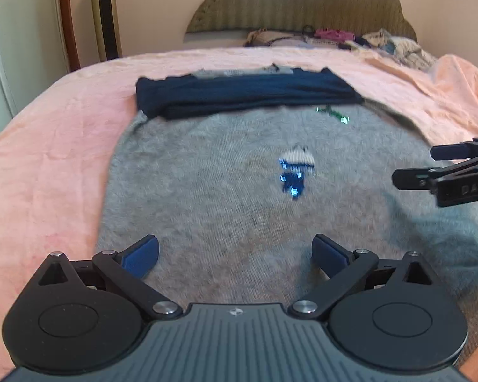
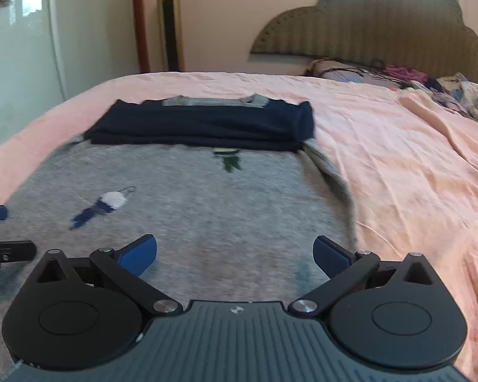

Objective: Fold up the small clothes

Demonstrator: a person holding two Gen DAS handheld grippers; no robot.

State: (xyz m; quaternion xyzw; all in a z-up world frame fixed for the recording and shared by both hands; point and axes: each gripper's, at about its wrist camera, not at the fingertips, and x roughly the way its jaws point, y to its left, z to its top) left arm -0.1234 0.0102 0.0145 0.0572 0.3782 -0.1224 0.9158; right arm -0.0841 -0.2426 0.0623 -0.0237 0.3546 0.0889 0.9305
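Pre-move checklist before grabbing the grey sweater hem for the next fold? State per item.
1. Left gripper open, nothing between its fingers: ok.
2. Right gripper open, nothing held: ok.
3. Grey sweater lying flat on the pink bedspread: ok.
4. Navy sleeves folded across the sweater's top: ok.
5. Right side edge rumpled, not straight: not ok.
6. Near hem position under both grippers: cannot tell, hidden by the gripper bodies.

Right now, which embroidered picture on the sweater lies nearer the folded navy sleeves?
The green picture, just below the navy sleeves; the blue-and-white one sits mid-sweater.
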